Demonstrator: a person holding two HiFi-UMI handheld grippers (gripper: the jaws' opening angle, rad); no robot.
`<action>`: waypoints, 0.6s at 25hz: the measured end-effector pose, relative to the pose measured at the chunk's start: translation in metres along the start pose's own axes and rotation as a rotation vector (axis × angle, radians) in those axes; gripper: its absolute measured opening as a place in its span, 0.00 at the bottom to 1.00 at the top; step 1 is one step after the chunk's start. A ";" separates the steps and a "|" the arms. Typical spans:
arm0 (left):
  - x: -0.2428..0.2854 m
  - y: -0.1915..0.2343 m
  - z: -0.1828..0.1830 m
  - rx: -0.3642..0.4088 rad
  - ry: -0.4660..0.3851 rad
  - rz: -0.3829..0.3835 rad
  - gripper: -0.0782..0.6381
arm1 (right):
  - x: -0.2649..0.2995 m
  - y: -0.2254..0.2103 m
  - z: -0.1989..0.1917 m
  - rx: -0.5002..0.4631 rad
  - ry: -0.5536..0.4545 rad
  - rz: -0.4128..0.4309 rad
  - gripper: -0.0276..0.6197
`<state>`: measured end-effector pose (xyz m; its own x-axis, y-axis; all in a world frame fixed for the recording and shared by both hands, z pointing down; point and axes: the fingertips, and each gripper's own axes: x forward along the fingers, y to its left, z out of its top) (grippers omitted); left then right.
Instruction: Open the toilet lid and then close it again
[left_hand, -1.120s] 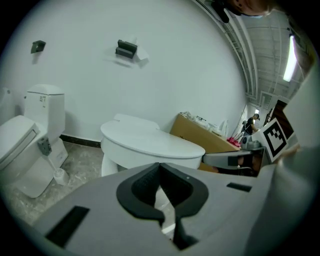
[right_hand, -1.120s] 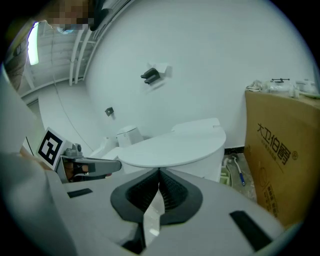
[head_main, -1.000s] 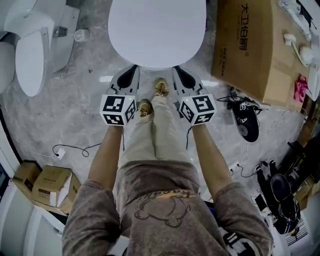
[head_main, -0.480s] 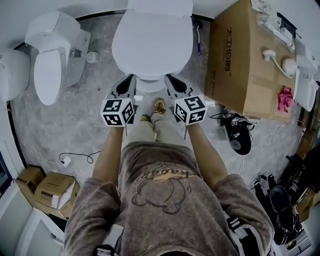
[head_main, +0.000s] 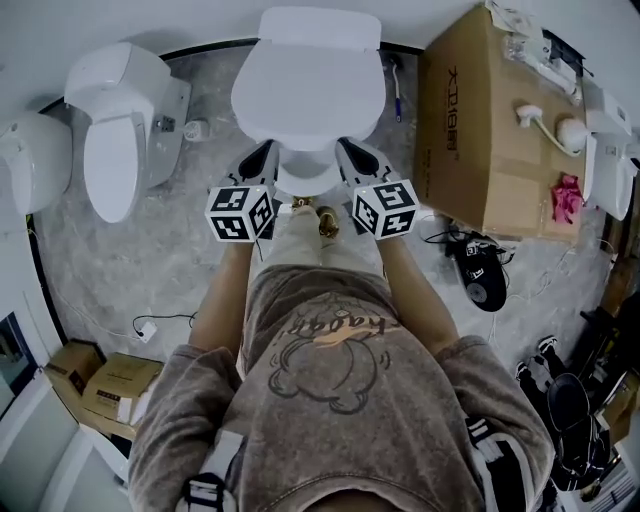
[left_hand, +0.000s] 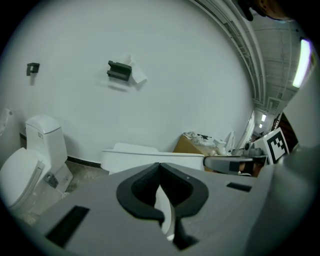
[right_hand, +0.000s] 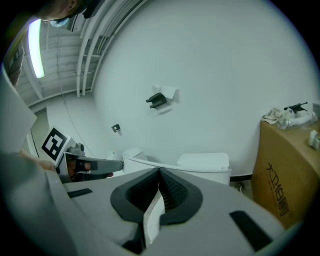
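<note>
Cardboard box (head_main: 480, 130) crowds my right, a spare toilet (head_main: 115, 130) my left. My left gripper (head_main: 266, 152) and right gripper (head_main: 347, 150) clamp the toilet lid (head_main: 310, 90) at its front edge, lifted higher than a second ago.

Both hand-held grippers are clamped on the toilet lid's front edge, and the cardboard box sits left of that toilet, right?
Not quite: the head view shows the cardboard box right of that toilet; a second toilet stands on its left. The left hand-held gripper and right hand-held gripper are indeed clamped on the front edge of the toilet lid.
</note>
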<state>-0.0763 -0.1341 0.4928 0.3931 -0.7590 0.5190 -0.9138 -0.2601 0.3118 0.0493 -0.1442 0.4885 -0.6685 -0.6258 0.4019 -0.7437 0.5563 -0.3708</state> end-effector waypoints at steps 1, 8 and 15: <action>0.000 0.000 0.005 0.002 -0.004 -0.007 0.12 | 0.001 0.000 0.005 -0.002 0.001 -0.007 0.08; 0.009 0.000 0.049 0.004 -0.057 -0.060 0.12 | 0.009 -0.007 0.046 -0.007 -0.063 -0.062 0.08; 0.027 -0.003 0.113 0.037 -0.131 -0.100 0.12 | 0.023 -0.024 0.108 -0.030 -0.132 -0.089 0.08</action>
<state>-0.0744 -0.2214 0.4166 0.4677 -0.7992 0.3777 -0.8751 -0.3582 0.3255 0.0526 -0.2312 0.4164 -0.5945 -0.7385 0.3181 -0.8012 0.5104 -0.3125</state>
